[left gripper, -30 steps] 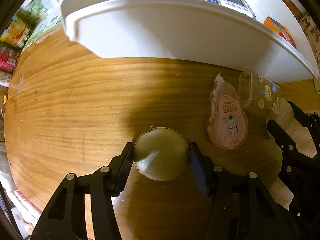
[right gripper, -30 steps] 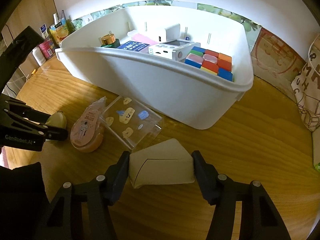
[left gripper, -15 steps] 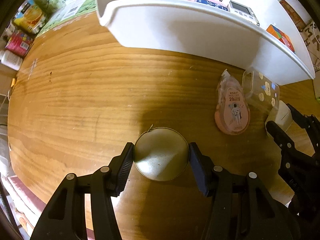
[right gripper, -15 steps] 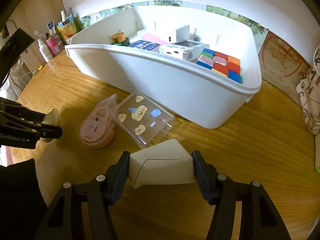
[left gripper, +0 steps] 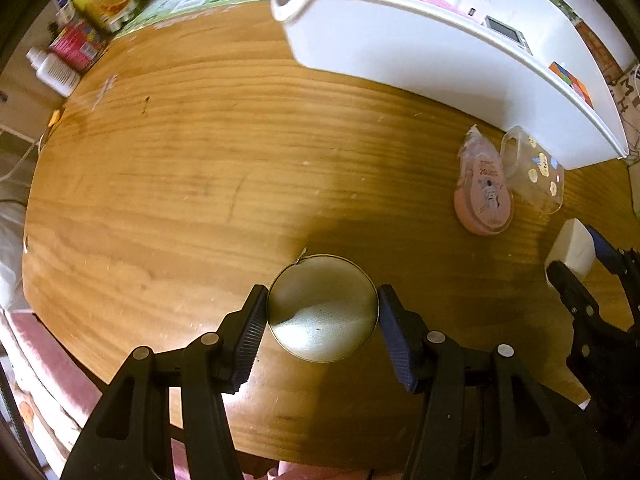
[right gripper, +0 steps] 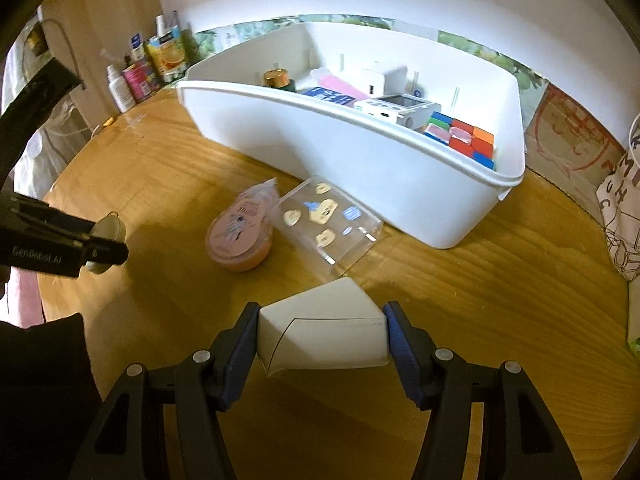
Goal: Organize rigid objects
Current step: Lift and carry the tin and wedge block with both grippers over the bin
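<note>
Left tool (left gripper: 322, 316) clamps a round tin (left gripper: 322, 313) by its smooth, likely slippery rim, right tool (right gripper: 320, 334) squeezes a stiff, light-looking white box (right gripper: 322, 330) across its flat sides, both above the counter (left gripper: 200, 168), bin (right gripper: 360, 160) at twelve o'clock.

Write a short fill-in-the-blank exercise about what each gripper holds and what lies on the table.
1. The left gripper is shut on a ____ metal tin.
2. The right gripper is shut on a ____ box.
3. The colourful puzzle cube lies inside the white ____.
4. The pink tape dispenser lies on the table beside a ____ plastic case.

Missing words: round; white; bin; clear
</note>
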